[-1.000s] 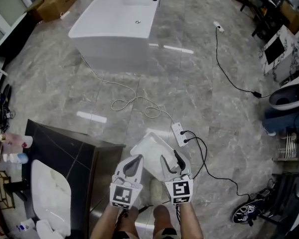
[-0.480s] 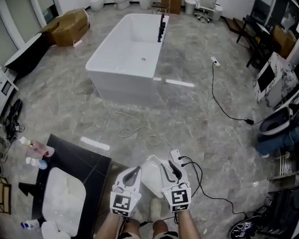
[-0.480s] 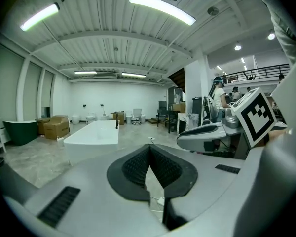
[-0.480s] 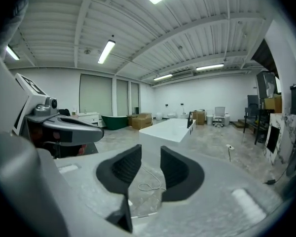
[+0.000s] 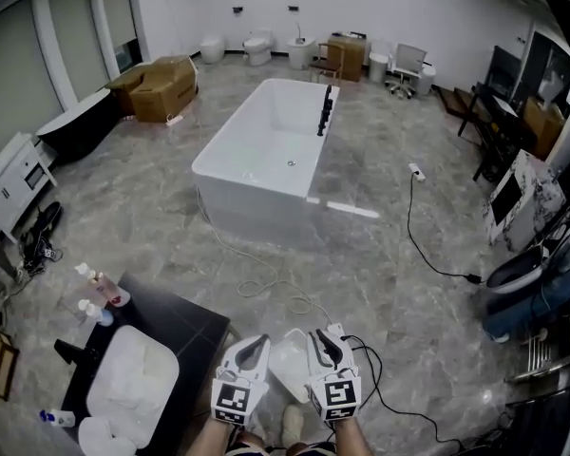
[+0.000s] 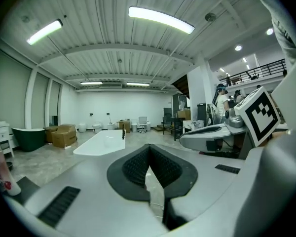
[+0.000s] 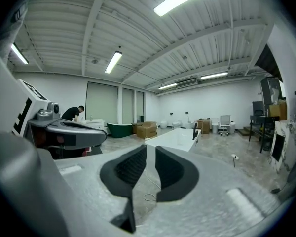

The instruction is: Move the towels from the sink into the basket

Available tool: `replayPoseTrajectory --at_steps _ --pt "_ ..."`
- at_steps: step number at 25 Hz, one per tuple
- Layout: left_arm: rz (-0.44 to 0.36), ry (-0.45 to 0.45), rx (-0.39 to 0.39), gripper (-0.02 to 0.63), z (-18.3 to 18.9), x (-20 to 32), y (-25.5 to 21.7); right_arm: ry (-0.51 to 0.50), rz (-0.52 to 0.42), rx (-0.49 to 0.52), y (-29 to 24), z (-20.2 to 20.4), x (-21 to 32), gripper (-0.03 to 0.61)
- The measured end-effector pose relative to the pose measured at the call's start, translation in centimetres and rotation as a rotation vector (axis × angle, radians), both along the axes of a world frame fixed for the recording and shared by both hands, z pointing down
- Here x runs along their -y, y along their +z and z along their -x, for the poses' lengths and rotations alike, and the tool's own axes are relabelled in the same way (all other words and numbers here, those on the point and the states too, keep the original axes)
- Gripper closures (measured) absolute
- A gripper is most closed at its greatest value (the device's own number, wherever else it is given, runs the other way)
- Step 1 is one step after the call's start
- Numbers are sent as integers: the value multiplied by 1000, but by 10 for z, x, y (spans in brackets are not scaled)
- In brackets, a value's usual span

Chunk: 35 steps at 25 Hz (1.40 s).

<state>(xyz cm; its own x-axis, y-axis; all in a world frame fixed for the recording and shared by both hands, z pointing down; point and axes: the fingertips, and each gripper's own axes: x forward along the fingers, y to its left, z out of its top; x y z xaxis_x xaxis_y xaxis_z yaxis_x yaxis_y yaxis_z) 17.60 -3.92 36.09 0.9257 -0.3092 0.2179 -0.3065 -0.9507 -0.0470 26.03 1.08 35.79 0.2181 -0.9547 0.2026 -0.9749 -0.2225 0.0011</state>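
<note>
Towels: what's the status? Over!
Left gripper shut, empty. Right gripper empty, jaws just been closing, narrow gap. Towels in sink; basket on floor. Path looks clear.

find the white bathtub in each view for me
Head view: the bathtub stands in the upper middle of the picture, on the grey floor.
Left gripper view: the bathtub is left of centre, just above the jaws.
Right gripper view: the bathtub is right of centre, just above the jaws.
Shared landmark: the cardboard boxes, left of the tub in all three views.
</note>
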Motion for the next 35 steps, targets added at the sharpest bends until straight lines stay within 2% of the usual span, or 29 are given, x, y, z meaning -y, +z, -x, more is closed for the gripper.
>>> replayPoseTrajectory --at_steps 9,19,29,35 --pt "-32 -55 -26 604 29 -18 -31 -69 -29 -39 -35 23 -16 559" --pt "-47 -136 -42 604 48 -32 -32 -166 -50 -84 -43 55 -21 578" --pt "-48 -156 -33 605 56 -26 -29 -161 -64 -75 -40 53 -16 578" --pt "-25 -160 -55 604 61 -24 -28 -165 -50 -63 -33 58 -15 578"
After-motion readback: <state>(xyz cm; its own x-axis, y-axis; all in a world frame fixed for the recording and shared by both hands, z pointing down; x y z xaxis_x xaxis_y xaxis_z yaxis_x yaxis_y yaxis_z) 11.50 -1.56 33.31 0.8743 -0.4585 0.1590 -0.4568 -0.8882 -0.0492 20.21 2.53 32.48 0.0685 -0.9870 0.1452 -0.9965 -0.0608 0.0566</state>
